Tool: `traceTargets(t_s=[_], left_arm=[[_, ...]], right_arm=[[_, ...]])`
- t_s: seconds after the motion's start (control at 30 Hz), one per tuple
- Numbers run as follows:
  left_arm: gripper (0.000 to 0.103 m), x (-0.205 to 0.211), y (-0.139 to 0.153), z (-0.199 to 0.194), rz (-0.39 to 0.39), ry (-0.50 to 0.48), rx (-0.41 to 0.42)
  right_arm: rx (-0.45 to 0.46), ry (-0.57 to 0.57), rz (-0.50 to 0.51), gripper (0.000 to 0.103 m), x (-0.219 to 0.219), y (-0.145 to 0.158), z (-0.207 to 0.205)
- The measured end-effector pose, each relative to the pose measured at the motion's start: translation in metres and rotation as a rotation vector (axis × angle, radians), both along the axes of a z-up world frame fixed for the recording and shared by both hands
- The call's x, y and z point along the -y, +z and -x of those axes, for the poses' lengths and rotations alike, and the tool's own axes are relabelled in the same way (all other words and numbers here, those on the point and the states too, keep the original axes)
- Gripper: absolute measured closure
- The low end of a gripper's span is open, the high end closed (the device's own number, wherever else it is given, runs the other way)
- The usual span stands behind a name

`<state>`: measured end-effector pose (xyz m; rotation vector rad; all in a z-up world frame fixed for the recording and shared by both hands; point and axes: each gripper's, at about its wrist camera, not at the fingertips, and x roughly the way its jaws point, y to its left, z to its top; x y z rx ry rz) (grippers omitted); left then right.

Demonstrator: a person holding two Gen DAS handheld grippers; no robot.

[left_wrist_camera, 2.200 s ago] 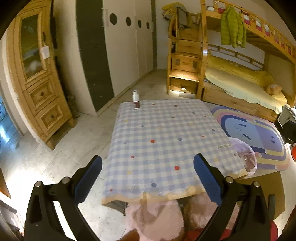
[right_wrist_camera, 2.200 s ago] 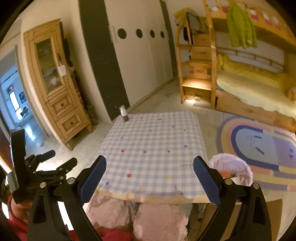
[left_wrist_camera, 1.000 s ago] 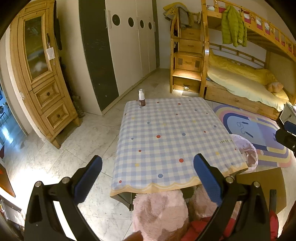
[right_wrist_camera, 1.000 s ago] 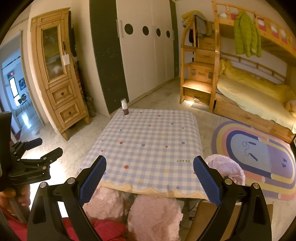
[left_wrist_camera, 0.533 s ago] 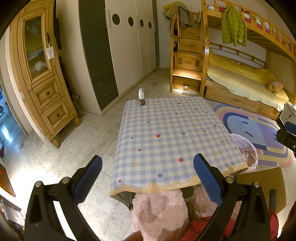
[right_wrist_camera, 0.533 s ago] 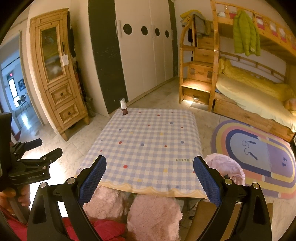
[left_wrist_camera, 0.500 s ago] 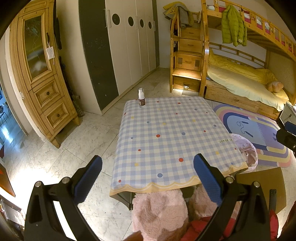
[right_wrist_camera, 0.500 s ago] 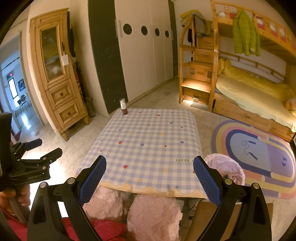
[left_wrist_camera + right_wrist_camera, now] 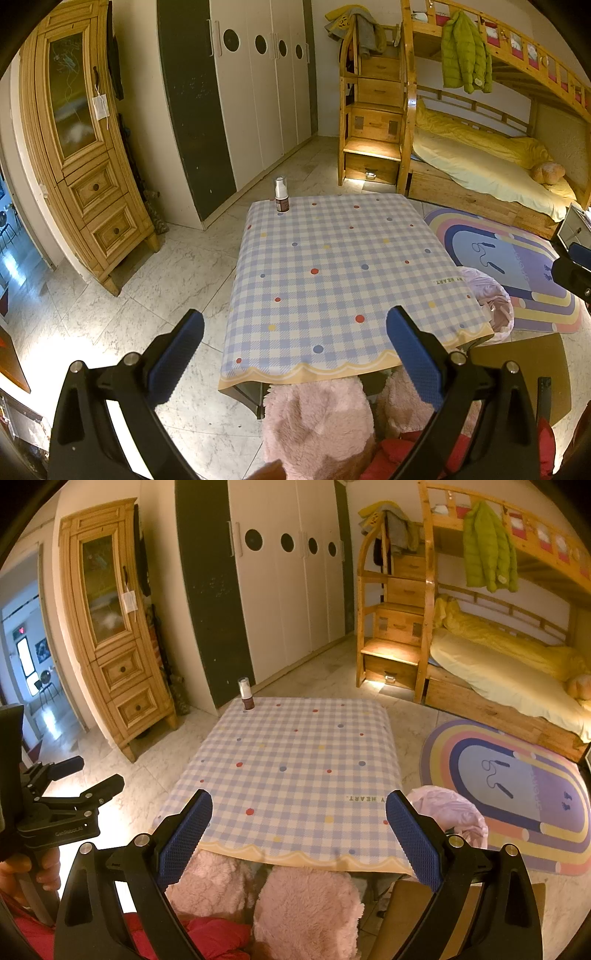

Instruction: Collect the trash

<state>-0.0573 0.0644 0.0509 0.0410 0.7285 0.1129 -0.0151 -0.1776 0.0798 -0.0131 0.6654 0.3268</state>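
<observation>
Table (image 9: pixel 332 280): a low table under a blue checked cloth with coloured dots is seen from the near edge in both wrist views. Compared with two seconds ago, more of the floor and of the cloth's scalloped hem is shown, so both cameras appear to have been drawn back and raised. In the last half second almost nothing has shifted.

Bin (image 9: pixel 448 814): a bin lined with a pink bag is set on the floor just beside the table's right near corner. It is judged to be where the trash is to go; its contents cannot be made out.

Left gripper (image 9: pixel 295 343): held above the near table edge, blue pads spread wide, nothing between them.

Right gripper (image 9: pixel 299 825): held likewise over the near edge, fingers wide apart and empty. The left gripper is also seen at the left margin of this view, in a hand (image 9: pixel 22 867).

Bottle (image 9: pixel 282 195): a small dark bottle with a pale cap is stood upright at the far left corner of the cloth, well apart from both grippers. It is the only loose item seen on the table.

Meaning for the task: the retreat is read as a pause to survey, not a pick. If the bottle is counted as trash, a long reach to the far corner would be called for.
</observation>
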Motion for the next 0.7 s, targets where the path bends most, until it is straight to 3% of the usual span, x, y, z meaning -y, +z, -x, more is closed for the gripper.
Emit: traceTargets(t_s=[0.7], left_arm=[[0.007,0.0015,0.0002,0.0007,-0.001,-0.001,0.0]], right_arm=[[-0.002,-0.001,-0.005,0.009,0.0024,-0.0003,0.0009]])
